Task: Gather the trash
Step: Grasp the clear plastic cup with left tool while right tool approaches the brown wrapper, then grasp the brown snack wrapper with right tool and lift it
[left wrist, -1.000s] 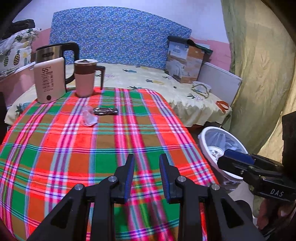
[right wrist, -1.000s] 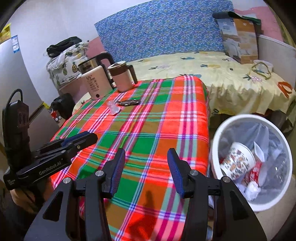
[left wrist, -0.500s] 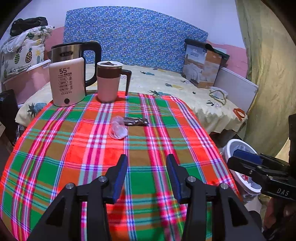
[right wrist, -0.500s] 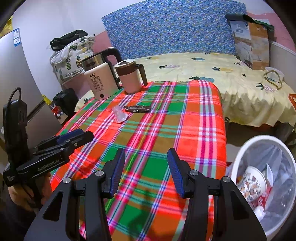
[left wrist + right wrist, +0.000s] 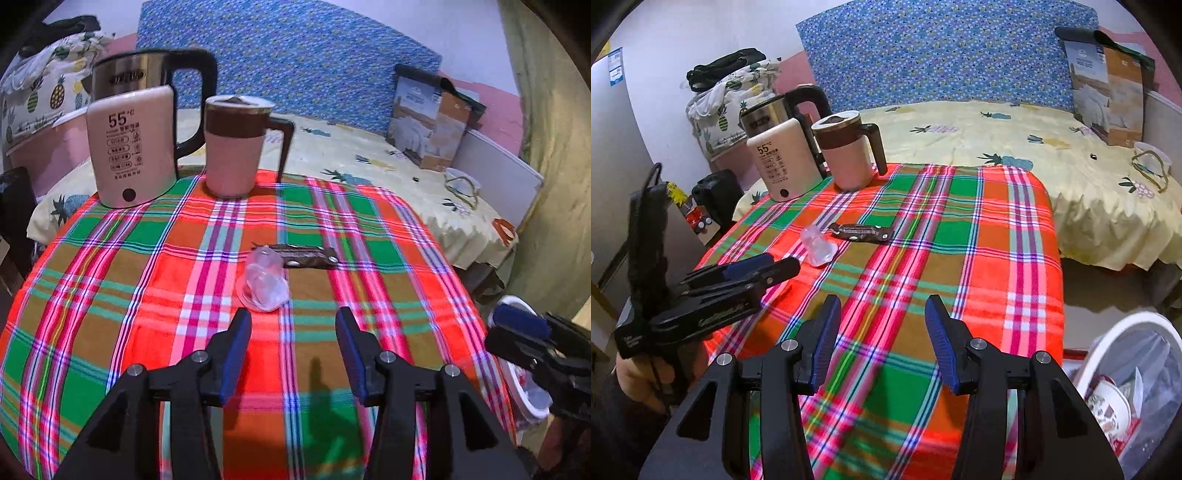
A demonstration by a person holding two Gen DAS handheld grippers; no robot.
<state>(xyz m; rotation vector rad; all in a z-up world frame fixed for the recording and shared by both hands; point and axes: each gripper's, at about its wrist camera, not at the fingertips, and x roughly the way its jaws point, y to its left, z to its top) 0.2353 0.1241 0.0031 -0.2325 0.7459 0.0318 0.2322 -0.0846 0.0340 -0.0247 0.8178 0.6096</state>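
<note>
Trash left on the table [image 5: 110, 332]: a crumpled clear plastic wrap [image 5: 264, 282] touching a dark snack wrapper [image 5: 308, 256] mid-table. My left tongs [image 5: 293, 325], empty, have just been opening and hover near the wrap; right tongs [image 5: 882, 314] gape empty. Next I lower and pinch the wrap, then carry it to the bin [image 5: 1137, 325] off the table's right edge.

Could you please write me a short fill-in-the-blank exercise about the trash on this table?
1. The crumpled clear plastic lies beside a dark ___ wrapper.
2. Both lie on a ___ tablecloth.
3. The left gripper holds ___.
4. The white bin stands on the ___, beside the table.

Answers: brown; plaid; nothing; floor
</note>
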